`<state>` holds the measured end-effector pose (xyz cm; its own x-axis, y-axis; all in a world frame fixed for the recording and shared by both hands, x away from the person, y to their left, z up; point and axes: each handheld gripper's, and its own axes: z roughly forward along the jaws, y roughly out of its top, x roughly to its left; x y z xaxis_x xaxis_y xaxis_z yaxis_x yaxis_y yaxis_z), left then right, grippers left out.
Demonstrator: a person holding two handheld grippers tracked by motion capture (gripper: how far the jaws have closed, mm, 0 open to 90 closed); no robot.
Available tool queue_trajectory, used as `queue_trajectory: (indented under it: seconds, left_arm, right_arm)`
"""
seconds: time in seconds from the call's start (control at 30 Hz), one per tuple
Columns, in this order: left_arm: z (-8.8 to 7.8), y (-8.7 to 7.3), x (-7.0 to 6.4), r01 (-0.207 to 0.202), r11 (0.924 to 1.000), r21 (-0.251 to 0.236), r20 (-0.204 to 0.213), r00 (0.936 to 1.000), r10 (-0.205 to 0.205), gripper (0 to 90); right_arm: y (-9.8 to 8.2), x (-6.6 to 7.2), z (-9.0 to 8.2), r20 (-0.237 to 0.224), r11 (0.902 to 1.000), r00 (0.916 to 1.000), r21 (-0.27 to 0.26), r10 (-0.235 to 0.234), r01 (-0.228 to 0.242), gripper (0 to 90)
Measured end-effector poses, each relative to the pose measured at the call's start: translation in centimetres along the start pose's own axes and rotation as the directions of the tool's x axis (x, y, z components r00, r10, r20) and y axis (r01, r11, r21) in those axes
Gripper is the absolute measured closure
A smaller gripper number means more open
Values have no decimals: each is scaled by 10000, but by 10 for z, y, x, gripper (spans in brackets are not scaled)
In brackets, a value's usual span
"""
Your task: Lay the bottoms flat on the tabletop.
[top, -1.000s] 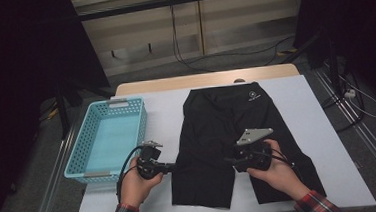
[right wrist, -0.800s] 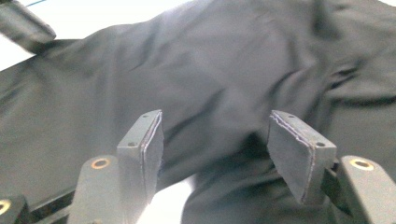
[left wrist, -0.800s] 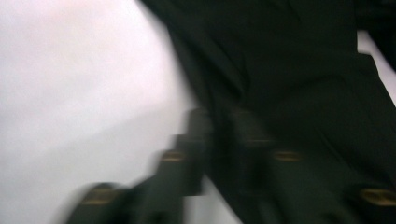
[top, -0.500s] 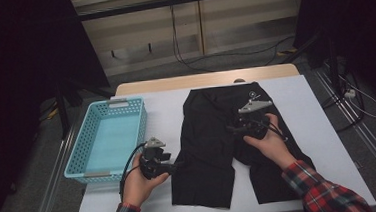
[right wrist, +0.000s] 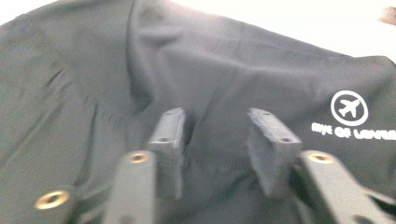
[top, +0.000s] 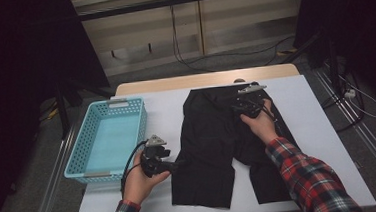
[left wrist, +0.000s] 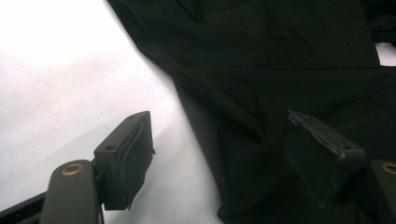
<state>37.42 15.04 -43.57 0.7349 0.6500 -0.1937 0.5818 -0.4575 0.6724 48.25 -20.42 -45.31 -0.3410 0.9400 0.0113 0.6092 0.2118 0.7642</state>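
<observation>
Light blue basket [top: 109,136] sits at left of the high view, on the white table [top: 313,127], just beside the near-left hand.

Left gripper [top: 172,164] is lower centre-left of the high view, at the left edge of the black shorts [top: 214,144], down by the left leg. Jaws stand well apart, having just been opening. In the left gripper view one pad [left wrist: 128,154] hangs over bare table at lower left, the other over the shorts [left wrist: 280,93] at lower right; the fabric edge runs between them, and nothing is clamped.

Shorts lie flat across the centre of the table, waistband toward the top of the frame, legs toward the bottom.

Right gripper [top: 240,107] is upper centre-right in the high view, over the waist area of the shorts. Its jaws have just been closing; the right gripper view shows them partly apart with a ridge of fabric [right wrist: 215,135] between the pads, which do not clearly press on it. A white plane logo [right wrist: 349,108] with text is at right of that view.
</observation>
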Motion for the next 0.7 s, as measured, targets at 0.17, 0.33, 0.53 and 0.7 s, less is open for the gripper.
queue_trajectory:
  seconds: [0.17, 0.33, 0.53, 0.7]
  left_arm:
    - [0, 1, 2, -85, 10000, 17, -52, 10000, 85, 246]
    - [0, 3, 2, -22, 10000, -20, -4, 10000, 22, 245]
    - [2, 5, 4, 103, 9999, -121, -18, 9999, -103, 246]
    - [3, 6, 5, 186, 9997, -154, -36, 9998, -187, 247]
  right_arm:
    - [7, -7, 11, 178, 9991, 9990, -144, 409, -406, 610]
    - [14, -13, 27, 310, 9988, 9983, -33, 498, -498, 643]
    - [20, -8, 42, 234, 10000, 9997, 51, -49, 48, 763]
    - [25, -17, 44, 246, 10000, 9997, 64, -3, 2, 900]
